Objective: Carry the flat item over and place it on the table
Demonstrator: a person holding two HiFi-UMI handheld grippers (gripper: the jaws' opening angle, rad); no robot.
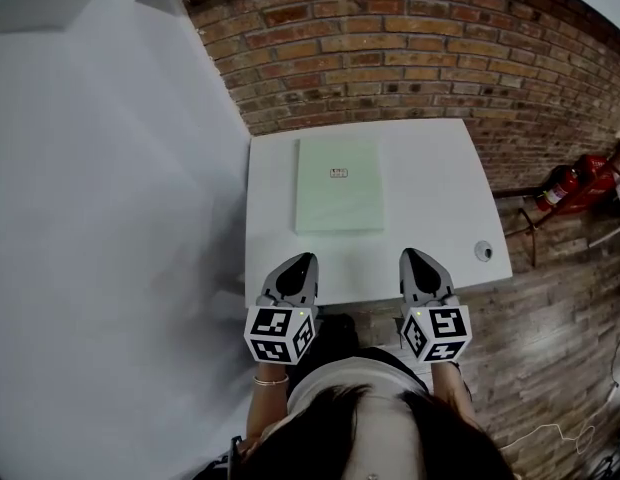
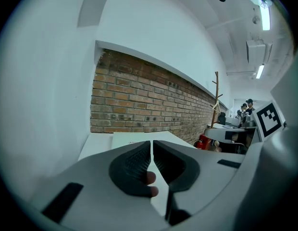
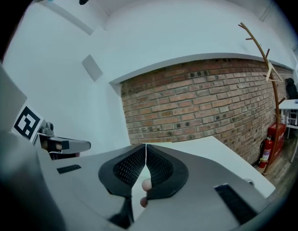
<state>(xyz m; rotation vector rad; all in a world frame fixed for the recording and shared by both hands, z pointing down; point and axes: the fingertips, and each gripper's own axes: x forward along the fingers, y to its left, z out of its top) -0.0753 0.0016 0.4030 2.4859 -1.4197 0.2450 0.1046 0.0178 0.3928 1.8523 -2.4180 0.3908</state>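
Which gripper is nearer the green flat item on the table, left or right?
The left gripper: its tip sits just short of the near left corner of the flat item, while the right gripper points at bare table off the item's right side.

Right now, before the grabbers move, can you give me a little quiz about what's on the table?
1. True or false: the flat green item lies on the white table.
2. What do the left gripper and the right gripper hold? A: the flat green item. B: nothing, as both are shut and empty. C: a cup.
3. Fill in: in the head view, the red thing to the right of the table is a fire ____.

Key: 1 true; 2 B; 3 extinguisher.
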